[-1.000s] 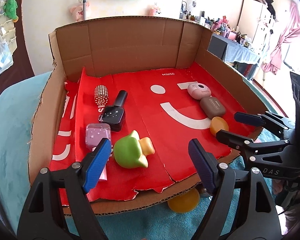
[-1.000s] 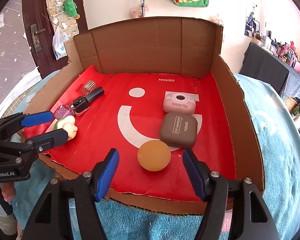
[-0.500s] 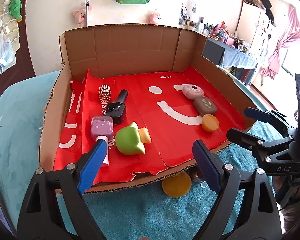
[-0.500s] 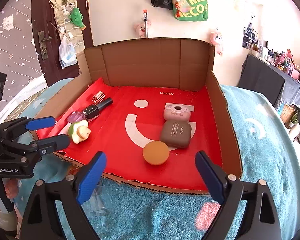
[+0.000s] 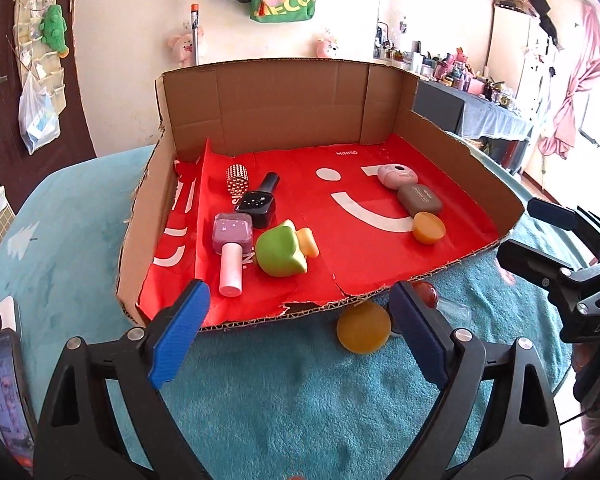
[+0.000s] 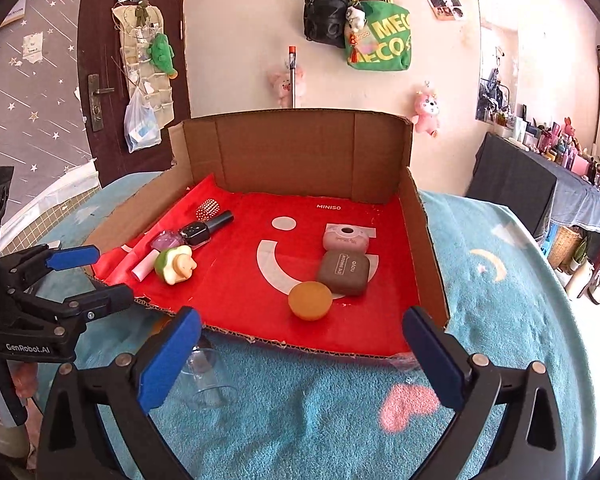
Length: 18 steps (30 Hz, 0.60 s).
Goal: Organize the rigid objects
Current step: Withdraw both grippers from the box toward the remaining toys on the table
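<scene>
Cardboard walls ring the red-lined tray (image 6: 424,240) where we see the orange puck (image 6: 310,301) touching the brown case (image 6: 344,272), while our left gripper (image 5: 300,334) and right gripper (image 6: 300,360) have just been opening, both wide and empty.

Both cameras sit low on the grippers, looking forward and a bit down at the open brown cardboard box (image 5: 284,100) (image 6: 300,152) with its red floor. The left one looks from the box's near-left side, the right one from its near-right. Both see the whole box.
</scene>
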Available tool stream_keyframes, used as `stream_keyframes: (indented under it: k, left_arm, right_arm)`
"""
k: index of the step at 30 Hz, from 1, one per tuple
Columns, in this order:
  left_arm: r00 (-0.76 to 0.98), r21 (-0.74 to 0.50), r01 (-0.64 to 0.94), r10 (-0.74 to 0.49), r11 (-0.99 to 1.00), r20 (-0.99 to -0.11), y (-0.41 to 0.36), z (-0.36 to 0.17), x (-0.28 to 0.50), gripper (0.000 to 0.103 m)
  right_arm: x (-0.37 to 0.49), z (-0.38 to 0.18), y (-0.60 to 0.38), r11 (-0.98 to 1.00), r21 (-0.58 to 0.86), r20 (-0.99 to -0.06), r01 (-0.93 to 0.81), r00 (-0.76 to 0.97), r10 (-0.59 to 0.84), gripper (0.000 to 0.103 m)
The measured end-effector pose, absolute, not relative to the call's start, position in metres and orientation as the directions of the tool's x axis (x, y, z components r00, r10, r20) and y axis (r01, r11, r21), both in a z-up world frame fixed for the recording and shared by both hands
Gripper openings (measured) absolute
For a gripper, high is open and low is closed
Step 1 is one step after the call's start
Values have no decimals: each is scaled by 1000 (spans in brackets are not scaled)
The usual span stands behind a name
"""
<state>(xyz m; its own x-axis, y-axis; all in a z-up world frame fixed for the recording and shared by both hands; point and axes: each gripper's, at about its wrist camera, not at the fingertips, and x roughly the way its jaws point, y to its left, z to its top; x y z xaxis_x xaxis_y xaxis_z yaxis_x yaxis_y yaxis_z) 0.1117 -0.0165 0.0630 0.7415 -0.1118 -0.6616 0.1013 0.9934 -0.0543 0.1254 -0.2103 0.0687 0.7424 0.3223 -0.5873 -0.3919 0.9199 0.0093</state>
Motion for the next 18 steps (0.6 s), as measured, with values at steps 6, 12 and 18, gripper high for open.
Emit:
stream_keyframes:
  k: [6, 12, 18]
  left_arm:
    - [760, -35, 61, -69, 998, -647, -16, 55, 99, 92]
    - [748, -58, 0, -38, 998, -662, -11, 37, 94, 92]
    - [722, -130, -43, -60, 991, -689, -1, 24, 90, 92]
  right_arm:
    - [111, 64, -213, 911, 10, -567, -411, 749, 344, 103]
    - [106, 57, -207, 908, 2, -595, -418, 729, 337, 103]
    - [96, 56, -201, 918, -62, -585, -392, 759, 285, 103]
